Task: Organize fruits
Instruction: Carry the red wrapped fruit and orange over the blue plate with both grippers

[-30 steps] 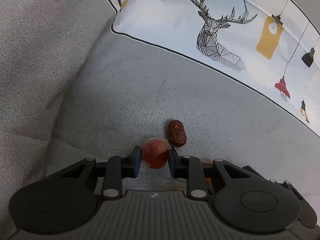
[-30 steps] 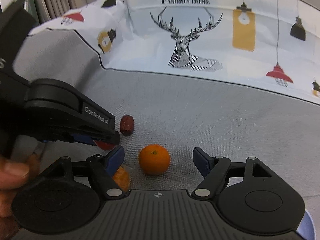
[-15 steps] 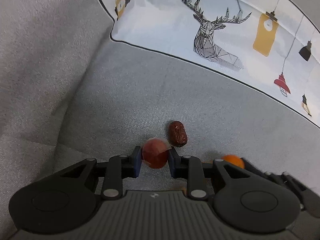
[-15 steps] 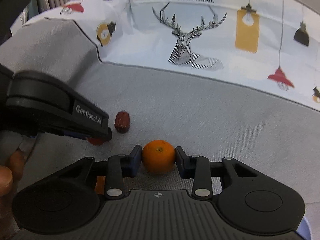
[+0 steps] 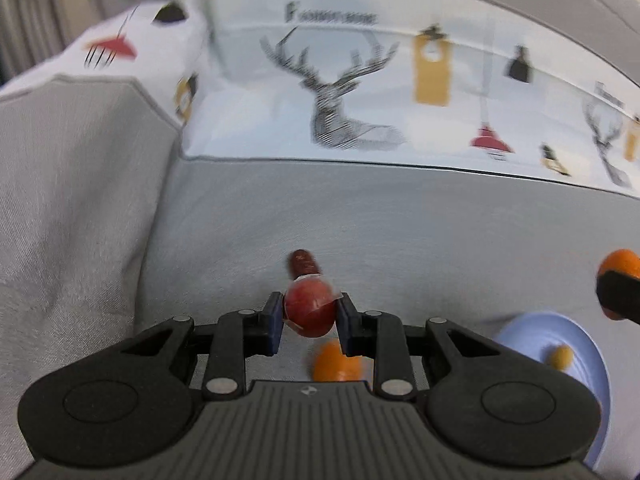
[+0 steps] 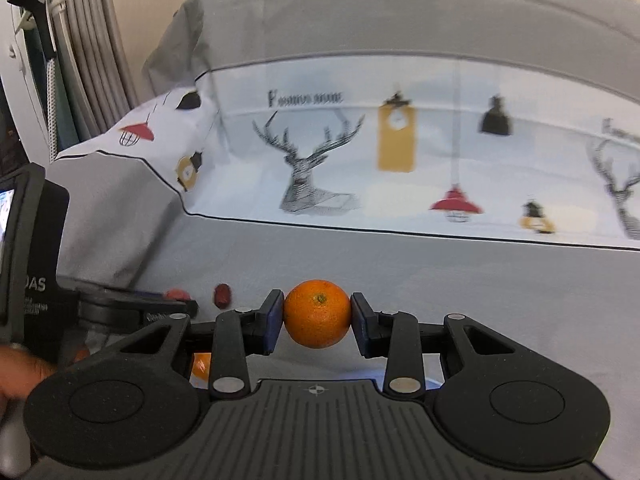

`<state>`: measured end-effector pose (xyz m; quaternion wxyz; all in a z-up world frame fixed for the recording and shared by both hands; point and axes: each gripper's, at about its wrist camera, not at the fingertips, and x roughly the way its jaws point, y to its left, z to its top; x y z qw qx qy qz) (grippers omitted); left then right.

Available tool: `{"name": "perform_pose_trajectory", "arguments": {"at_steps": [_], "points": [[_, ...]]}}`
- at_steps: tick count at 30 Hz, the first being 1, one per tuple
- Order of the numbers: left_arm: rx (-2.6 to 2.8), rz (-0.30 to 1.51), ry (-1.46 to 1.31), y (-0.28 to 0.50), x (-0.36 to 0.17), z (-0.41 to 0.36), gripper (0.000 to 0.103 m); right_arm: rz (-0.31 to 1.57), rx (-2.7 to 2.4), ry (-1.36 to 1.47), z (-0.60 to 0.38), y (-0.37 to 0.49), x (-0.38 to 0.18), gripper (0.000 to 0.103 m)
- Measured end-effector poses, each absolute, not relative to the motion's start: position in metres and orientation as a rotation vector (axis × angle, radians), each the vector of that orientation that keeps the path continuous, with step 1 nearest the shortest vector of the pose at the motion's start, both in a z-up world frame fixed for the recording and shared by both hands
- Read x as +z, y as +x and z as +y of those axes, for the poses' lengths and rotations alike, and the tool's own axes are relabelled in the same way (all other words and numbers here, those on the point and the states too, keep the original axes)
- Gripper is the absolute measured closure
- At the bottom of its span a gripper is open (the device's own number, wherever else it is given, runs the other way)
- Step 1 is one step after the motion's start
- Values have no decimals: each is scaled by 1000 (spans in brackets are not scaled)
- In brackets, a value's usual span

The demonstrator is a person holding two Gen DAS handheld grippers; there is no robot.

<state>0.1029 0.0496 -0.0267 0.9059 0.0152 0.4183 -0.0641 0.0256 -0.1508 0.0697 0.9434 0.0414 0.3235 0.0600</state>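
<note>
I am working in a home, by the look of it a bedroom or living room. A grey fabric surface (image 6: 400, 268) is lying under me, soft and creased like bedding or a sofa cover. Behind it a white printed cloth (image 6: 440, 152) is showing deer heads, hanging lamps and a lettered heading, blurred. Pleated grey curtains (image 6: 86, 52) are hanging at far left beside a cream wall (image 6: 152, 8).
</note>
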Motion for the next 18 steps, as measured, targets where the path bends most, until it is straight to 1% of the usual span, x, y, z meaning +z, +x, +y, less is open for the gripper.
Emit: {"name": "perform_pose_trajectory", "arguments": {"at_steps": [9,12,18], "points": [[-365,772,-12,36,-2,22,73,711,-11,171,-203,-37,51,65],[-410,772,23,30,-5,9,73,710,-37,159,-214,-47,50,65],[-556,837,134,23,-26,-24,73,722,-70,166,-233,-54,46,65]]}}
